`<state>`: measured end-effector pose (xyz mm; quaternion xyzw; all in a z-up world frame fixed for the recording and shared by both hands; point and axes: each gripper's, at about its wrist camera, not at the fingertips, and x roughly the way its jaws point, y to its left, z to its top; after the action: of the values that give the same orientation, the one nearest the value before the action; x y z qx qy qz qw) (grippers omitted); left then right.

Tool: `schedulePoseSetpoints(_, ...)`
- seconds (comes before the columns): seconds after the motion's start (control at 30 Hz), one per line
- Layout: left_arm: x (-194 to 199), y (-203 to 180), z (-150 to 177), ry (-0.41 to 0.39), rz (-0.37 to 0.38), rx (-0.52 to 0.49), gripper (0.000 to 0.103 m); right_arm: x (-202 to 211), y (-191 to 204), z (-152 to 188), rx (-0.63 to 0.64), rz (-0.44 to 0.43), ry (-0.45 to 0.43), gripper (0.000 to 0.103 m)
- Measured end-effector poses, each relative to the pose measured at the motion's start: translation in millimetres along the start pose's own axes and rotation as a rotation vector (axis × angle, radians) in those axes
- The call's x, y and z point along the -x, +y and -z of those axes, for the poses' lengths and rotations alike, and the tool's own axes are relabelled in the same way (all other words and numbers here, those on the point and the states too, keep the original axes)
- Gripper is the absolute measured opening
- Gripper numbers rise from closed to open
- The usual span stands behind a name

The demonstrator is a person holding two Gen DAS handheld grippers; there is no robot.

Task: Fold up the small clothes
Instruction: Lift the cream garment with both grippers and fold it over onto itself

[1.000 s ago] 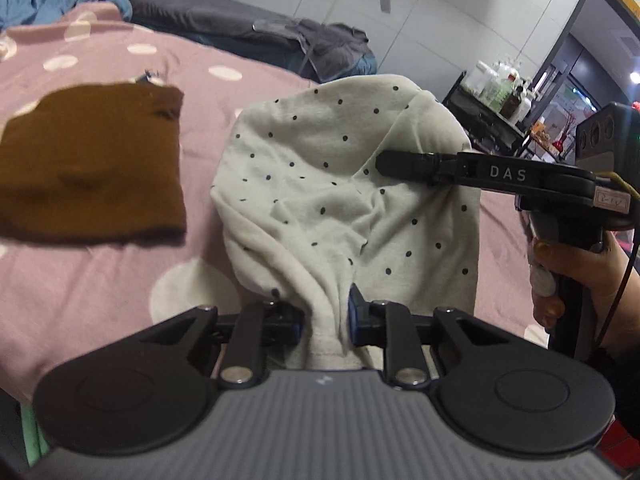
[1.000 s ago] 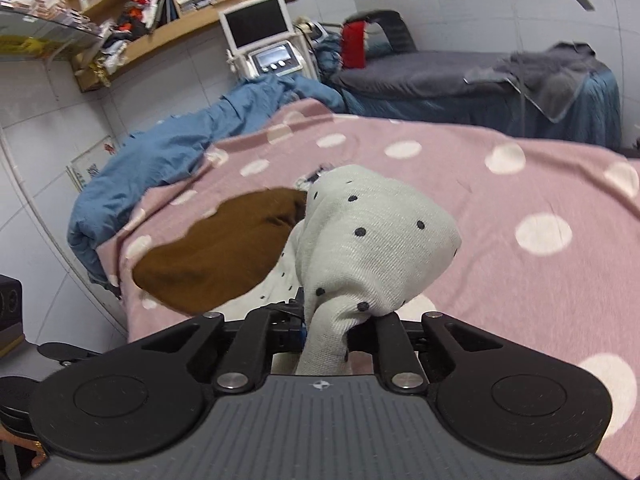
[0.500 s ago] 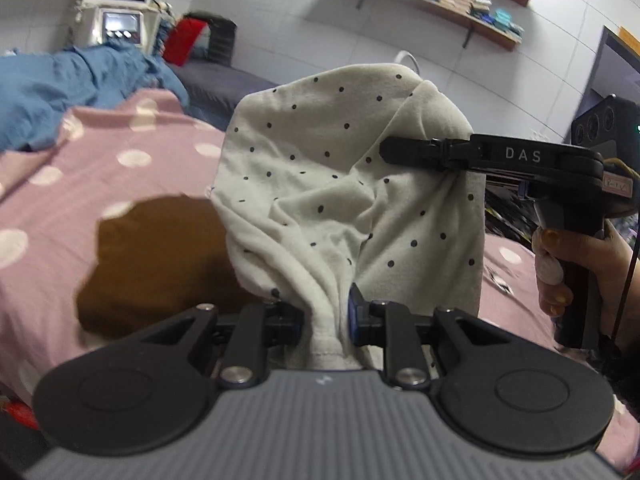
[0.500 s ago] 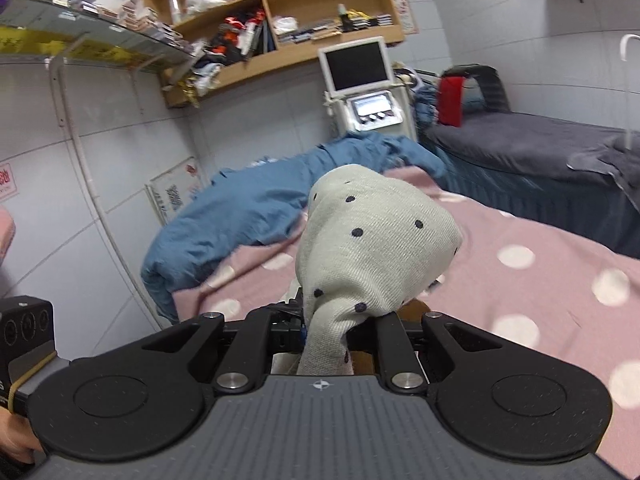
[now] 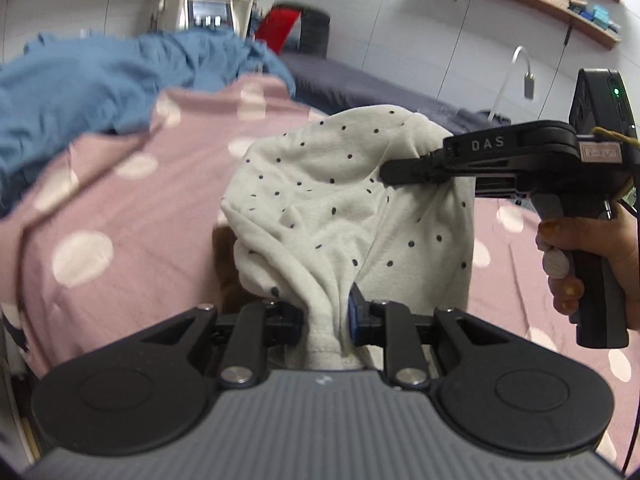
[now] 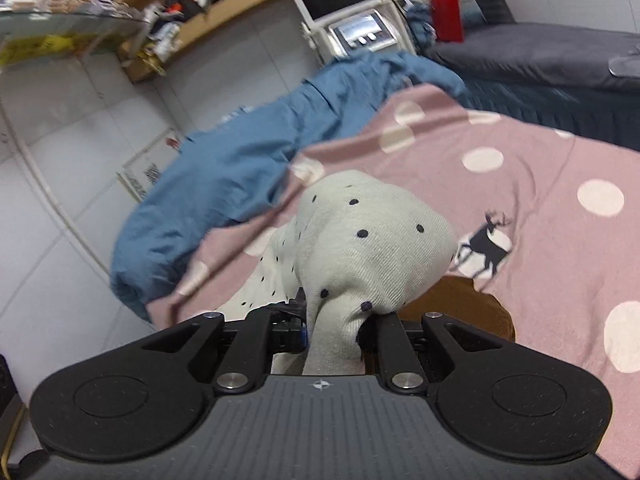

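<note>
A cream garment with small dark dots point(image 5: 332, 216) hangs in the air between both grippers, above the pink dotted bedspread point(image 5: 132, 216). My left gripper point(image 5: 325, 316) is shut on its bunched lower edge. In the left wrist view my right gripper point(image 5: 394, 176) pinches the garment's upper right part, a hand on its handle. The right wrist view shows the same dotted garment point(image 6: 372, 252) bulging out of my right gripper point(image 6: 334, 330), which is shut on it. A folded brown cloth point(image 6: 460, 304) lies on the bed under the garment, mostly hidden; a strip of that brown cloth point(image 5: 226, 264) shows in the left wrist view.
A rumpled blue blanket point(image 6: 240, 168) lies heaped at the bed's far side. Behind it stand a white machine with a screen point(image 6: 344, 12) and a dark couch point(image 6: 532, 52) with a red cushion. A deer print point(image 6: 484, 244) marks the bedspread. Shelves line the tiled walls.
Both grippers have swung sideways over the bed with the dotted garment still held between them. The brown cloth, earlier in plain sight to the left, now lies mostly hidden under the garment.
</note>
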<state>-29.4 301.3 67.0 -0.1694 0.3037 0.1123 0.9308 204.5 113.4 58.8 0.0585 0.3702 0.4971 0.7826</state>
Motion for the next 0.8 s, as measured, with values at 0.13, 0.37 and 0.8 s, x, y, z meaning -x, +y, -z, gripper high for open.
schedulePoseSetpoints(0.13,-9.2,3.5,10.6,0.01,0.01,0.031,0.021,-7.6,-8.2,6.0,-0.006,0.034,0.03,0.023)
schedulePoseSetpoints(0.37,-35.0,23.3,15.7,0.064,0.045,0.114,0.032,-29.3,-25.6,11.2,-0.031,0.066,0.099,0.042)
schedulePoseSetpoints(0.8,-24.6,59.1,19.1,0.053,0.129,0.287,0.066,43.5,-22.6,75.2,-0.146,-0.163,0.075,0.095)
